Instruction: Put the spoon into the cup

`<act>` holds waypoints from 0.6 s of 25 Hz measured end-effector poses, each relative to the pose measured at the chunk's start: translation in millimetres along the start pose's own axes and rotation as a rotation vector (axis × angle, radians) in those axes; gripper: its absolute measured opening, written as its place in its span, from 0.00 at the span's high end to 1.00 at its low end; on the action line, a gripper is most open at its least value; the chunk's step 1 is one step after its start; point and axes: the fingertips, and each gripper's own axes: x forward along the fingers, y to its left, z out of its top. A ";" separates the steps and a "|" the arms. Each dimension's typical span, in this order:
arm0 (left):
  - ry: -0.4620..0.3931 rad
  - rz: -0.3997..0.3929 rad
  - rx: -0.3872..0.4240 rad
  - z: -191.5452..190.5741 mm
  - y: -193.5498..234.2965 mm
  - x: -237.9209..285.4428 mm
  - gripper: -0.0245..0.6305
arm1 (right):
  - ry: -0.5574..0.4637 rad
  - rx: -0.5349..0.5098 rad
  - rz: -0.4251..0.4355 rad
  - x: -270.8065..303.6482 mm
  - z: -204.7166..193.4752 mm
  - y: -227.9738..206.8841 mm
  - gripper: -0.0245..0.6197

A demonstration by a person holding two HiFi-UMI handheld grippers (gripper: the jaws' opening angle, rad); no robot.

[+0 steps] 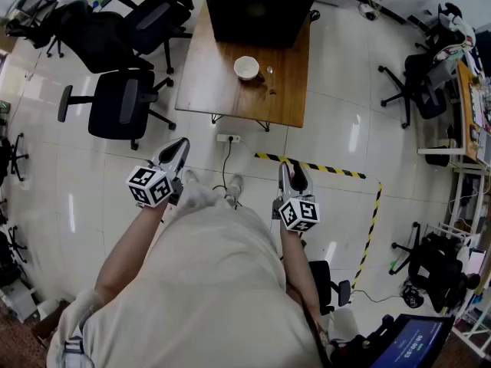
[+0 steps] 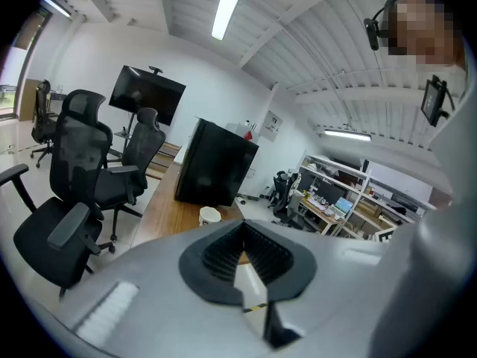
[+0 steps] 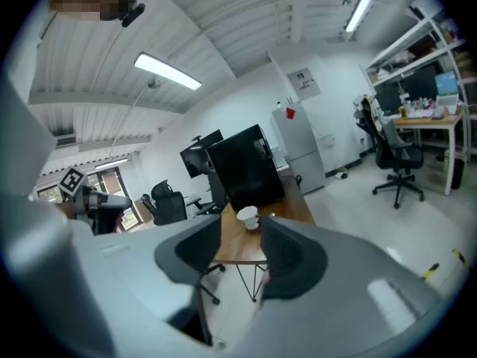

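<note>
The left gripper [image 1: 181,146] hangs over the floor, well short of the table [image 1: 222,98], its fingers clenched on nothing. The cup [image 1: 246,67] stands mid-table. The spoon [image 1: 270,77] lies just right of it, toward the right edge and not yet in it. The right gripper [image 1: 291,172], also over the floor, has its fingers released and empty. The step in hand looks like the approach. Next, the right fingers need to reach the table and straddle the spoon's handle.

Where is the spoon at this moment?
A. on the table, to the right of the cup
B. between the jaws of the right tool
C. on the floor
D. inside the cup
A: the head view shows the spoon on the table, right of the cup.
</note>
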 end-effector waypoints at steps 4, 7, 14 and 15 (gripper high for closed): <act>-0.010 -0.001 0.007 -1.6 -5.3 -5.8 0.96 | -0.014 0.014 -0.012 -14.2 0.5 -6.5 0.71; -0.018 0.005 0.007 -4.5 -8.5 -10.2 0.96 | -0.020 0.019 0.000 -21.5 -0.3 -4.1 0.72; 0.005 0.014 0.014 -12.8 -15.1 -17.0 0.96 | 0.008 0.022 0.073 -18.2 -20.9 3.0 0.80; 0.010 0.012 0.023 -12.4 -16.3 -17.3 0.96 | 0.006 0.024 0.074 -17.2 -21.6 2.6 0.80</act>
